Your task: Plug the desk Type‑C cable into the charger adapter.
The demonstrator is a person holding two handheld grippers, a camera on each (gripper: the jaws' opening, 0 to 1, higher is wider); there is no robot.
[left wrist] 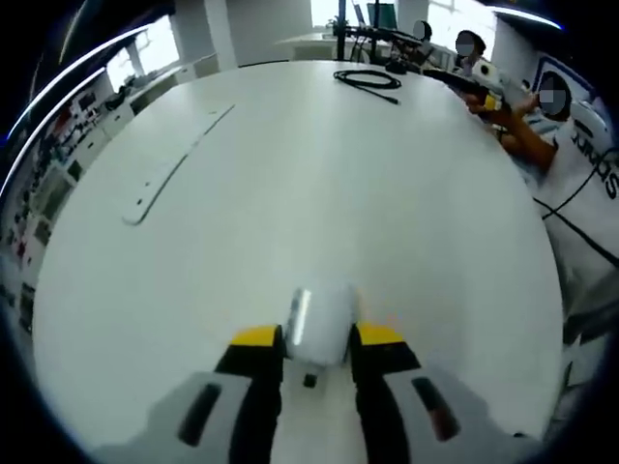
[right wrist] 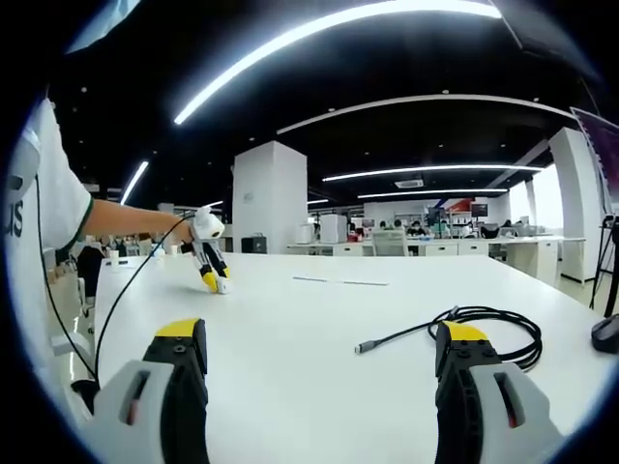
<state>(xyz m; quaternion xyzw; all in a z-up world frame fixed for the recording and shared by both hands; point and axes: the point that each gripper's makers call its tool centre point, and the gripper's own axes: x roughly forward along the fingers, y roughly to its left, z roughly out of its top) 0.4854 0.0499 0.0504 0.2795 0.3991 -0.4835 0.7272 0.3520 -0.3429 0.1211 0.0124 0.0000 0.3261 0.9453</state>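
A white charger adapter (left wrist: 317, 324) sits between my left gripper's (left wrist: 318, 340) yellow-tipped jaws, which are shut on it just above the white table. In the right gripper view the left gripper (right wrist: 214, 280) shows at the far left, held down on the tabletop. The black Type-C cable (right wrist: 488, 329) lies coiled on the table, its plug end (right wrist: 363, 347) pointing left. My right gripper (right wrist: 319, 348) stands wide open just before the cable, nothing between its jaws. The same coil (left wrist: 368, 79) shows far off in the left gripper view.
The round white table (left wrist: 319, 184) carries a long thin white strip (left wrist: 174, 164) at the left. A person's arm and white shirt (left wrist: 571, 164) sit along the right edge. A black object (right wrist: 605, 333) rests at the far right of the table. Office desks stand behind.
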